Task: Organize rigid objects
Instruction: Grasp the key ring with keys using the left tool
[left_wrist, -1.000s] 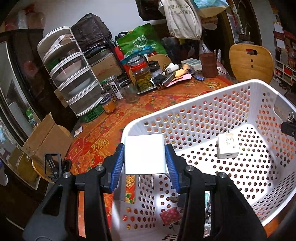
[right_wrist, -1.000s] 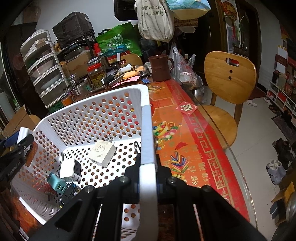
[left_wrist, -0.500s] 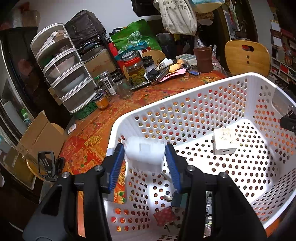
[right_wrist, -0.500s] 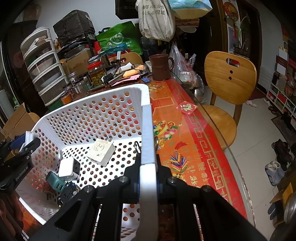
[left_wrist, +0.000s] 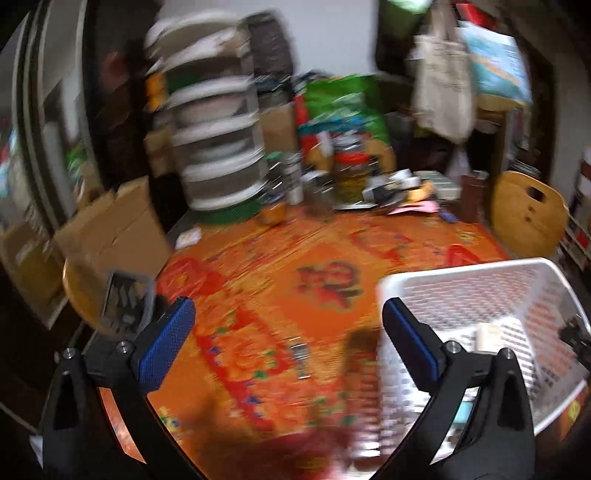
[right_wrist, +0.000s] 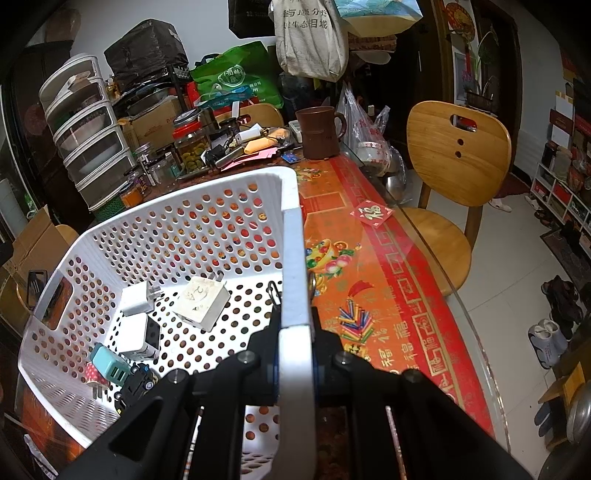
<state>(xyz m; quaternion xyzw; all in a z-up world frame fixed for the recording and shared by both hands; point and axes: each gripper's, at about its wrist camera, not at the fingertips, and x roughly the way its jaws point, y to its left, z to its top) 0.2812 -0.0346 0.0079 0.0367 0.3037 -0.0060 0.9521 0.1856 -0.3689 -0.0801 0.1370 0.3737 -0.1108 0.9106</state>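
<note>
- Right claw clamped on basket rim, likely steadying it on the bench.
- Left claw opening, nothing between its pads, above the bench beside the basket.
- White chargers lying inside the basket.

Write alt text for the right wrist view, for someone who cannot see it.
The right gripper is shut on the near rim of a white perforated basket standing on a red and orange patterned table. Several small plug adapters, including a white charger, lie inside; a wooden chair stands beyond.
</note>
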